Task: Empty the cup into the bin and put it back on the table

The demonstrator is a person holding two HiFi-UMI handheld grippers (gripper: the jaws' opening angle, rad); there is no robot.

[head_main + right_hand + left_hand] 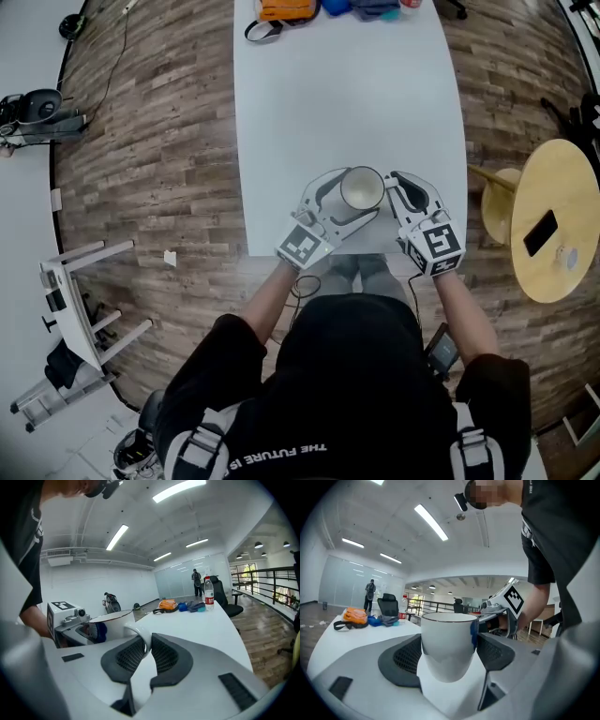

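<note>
A white cup [361, 187] with a dark rim stands upright near the front edge of the long white table [347, 103]. My left gripper [352, 199] comes in from the lower left. Its jaws sit on either side of the cup's body [447, 644], shut on it. My right gripper [392, 187] is just right of the cup, with its dark pads [166, 656] pinched on the cup's handle [139, 637]. The frames do not show whether the cup's base touches the table. No bin shows in any view.
An orange bag [286, 9] and blue items lie at the table's far end, with a water bottle [208, 594] beside them. A round wooden side table [562, 220] with a phone [540, 232] stands to the right. A white rack [80, 300] stands on the wood floor at left.
</note>
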